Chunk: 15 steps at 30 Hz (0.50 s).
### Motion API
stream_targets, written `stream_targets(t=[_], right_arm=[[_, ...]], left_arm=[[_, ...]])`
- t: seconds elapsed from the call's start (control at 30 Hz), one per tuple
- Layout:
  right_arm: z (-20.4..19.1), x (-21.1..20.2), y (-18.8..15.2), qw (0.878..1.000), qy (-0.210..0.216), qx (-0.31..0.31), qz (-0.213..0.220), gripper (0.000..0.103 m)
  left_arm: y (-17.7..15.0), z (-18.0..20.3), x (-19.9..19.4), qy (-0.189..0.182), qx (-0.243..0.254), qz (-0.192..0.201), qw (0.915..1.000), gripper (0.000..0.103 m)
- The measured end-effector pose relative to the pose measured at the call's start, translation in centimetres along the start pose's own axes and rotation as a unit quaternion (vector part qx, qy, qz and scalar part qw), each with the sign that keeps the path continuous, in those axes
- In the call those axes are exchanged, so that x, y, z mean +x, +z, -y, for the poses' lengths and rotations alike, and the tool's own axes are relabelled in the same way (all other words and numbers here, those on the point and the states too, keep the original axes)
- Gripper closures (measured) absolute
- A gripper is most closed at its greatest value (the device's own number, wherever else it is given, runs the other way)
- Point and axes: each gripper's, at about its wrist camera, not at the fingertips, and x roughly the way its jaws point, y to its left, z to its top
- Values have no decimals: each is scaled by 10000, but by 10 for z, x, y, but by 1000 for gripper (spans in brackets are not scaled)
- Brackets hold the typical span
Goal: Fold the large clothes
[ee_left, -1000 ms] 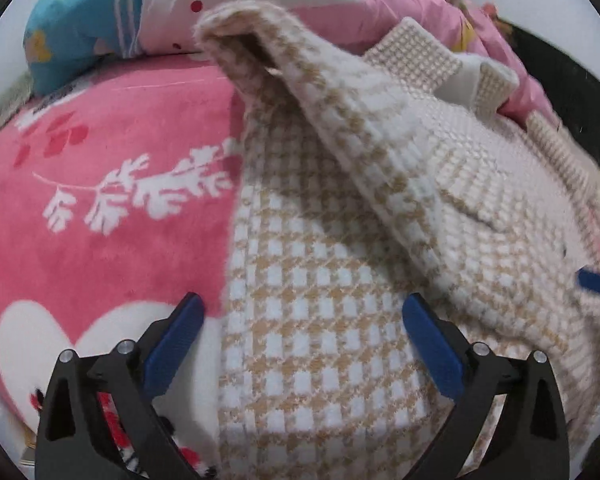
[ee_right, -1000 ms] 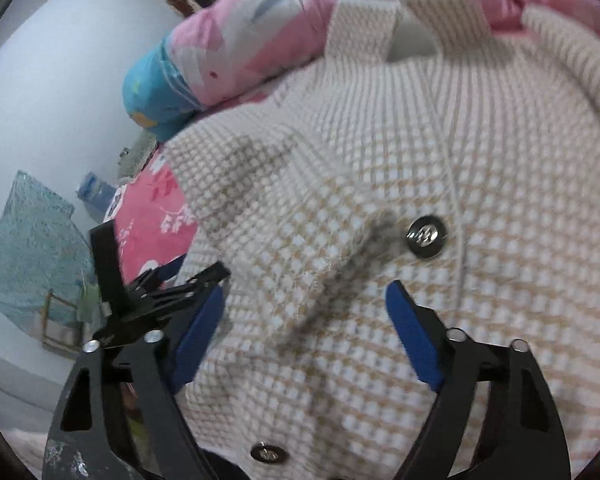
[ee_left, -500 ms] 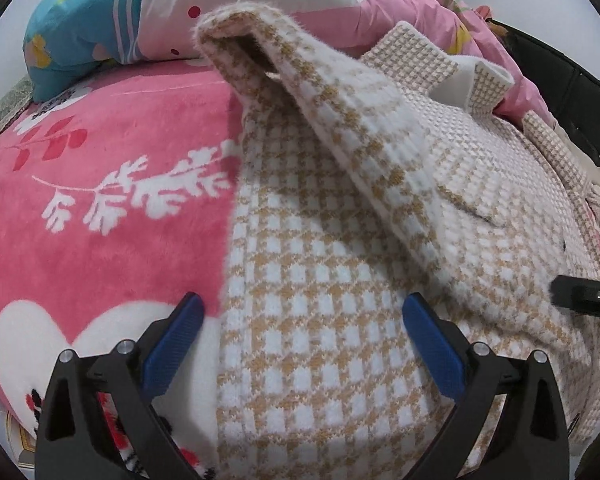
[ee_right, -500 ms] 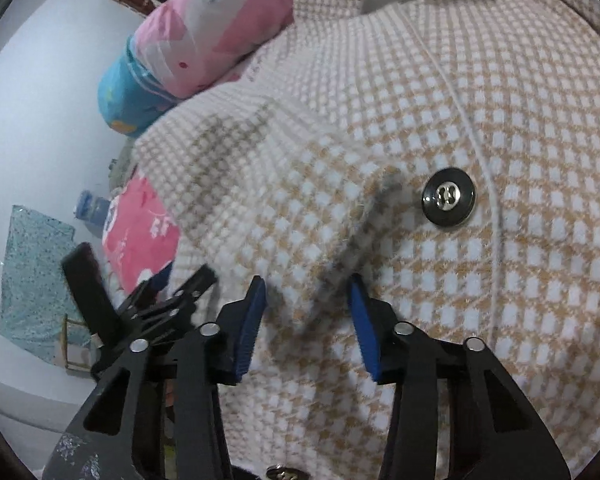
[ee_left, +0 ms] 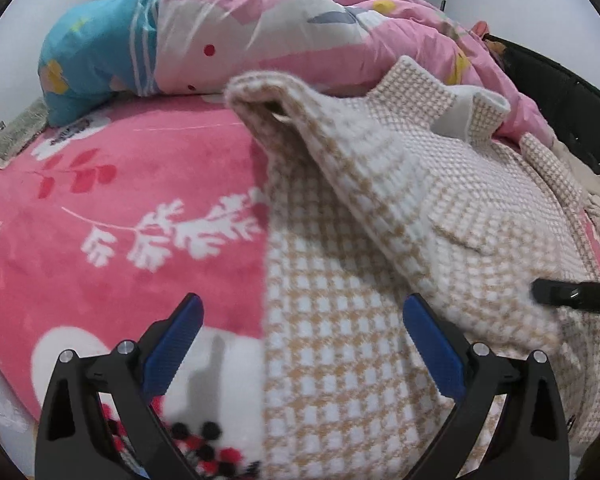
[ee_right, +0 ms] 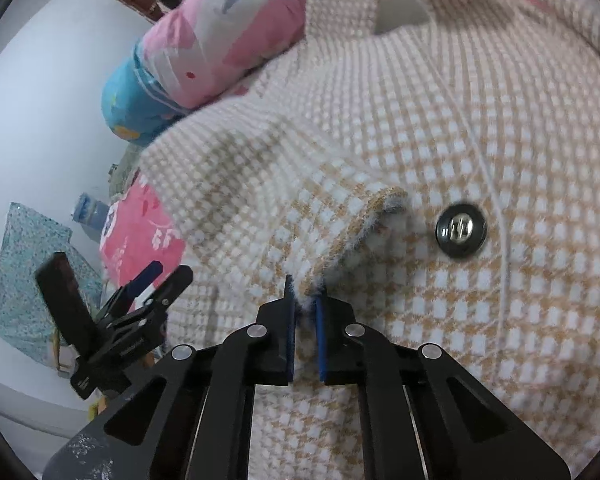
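Observation:
A beige and white houndstooth coat (ee_left: 340,340) lies spread on a pink bed, with one sleeve (ee_left: 360,184) folded across its front. My left gripper (ee_left: 300,344) is open and empty, low over the coat's left edge. My right gripper (ee_right: 303,312) is shut on the sleeve cuff (ee_right: 356,224), next to a black button (ee_right: 461,231). The right gripper also shows at the right edge of the left wrist view (ee_left: 572,294). The left gripper shows at the lower left of the right wrist view (ee_right: 140,292).
A pink plush blanket (ee_left: 120,208) with white leaf print covers the bed. A rolled pink and blue quilt (ee_left: 220,40) lies behind the coat. A dark bed frame (ee_left: 572,96) runs along the right. A blue patterned cloth (ee_right: 24,264) hangs by the wall.
My right gripper has closed from wide open onto the sleeve cuff. The left gripper has stayed open and has risen slightly.

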Motion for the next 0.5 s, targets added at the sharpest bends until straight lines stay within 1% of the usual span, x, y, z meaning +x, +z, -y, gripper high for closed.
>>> stream_targets(t=[0.1,0.2,0.33,0.37,0.43,0.5], right_arm=[[-9,-23,12,9993,-91,-270,243,95],[-15,-44,32,9971,-236,-548,477,96],[-16,-75,66,9919,-435,-856,837,96],[-15,-87,75,9889,-552,-984,968,96],[-5,-101,86,9850,-759,-1077,1112,96],[18,-104,100,9846,-917,-977,1127,96]], left_arm=[[4,-4,3,148,45,-72,9999,5],[7,-9,4,317,24,-86,9995,5],[16,-20,1,419,-36,53,9991,5],[19,-22,0,414,-48,82,9991,5],[25,-26,-1,371,-81,132,9992,5],[32,-28,1,334,-79,137,9993,6]])
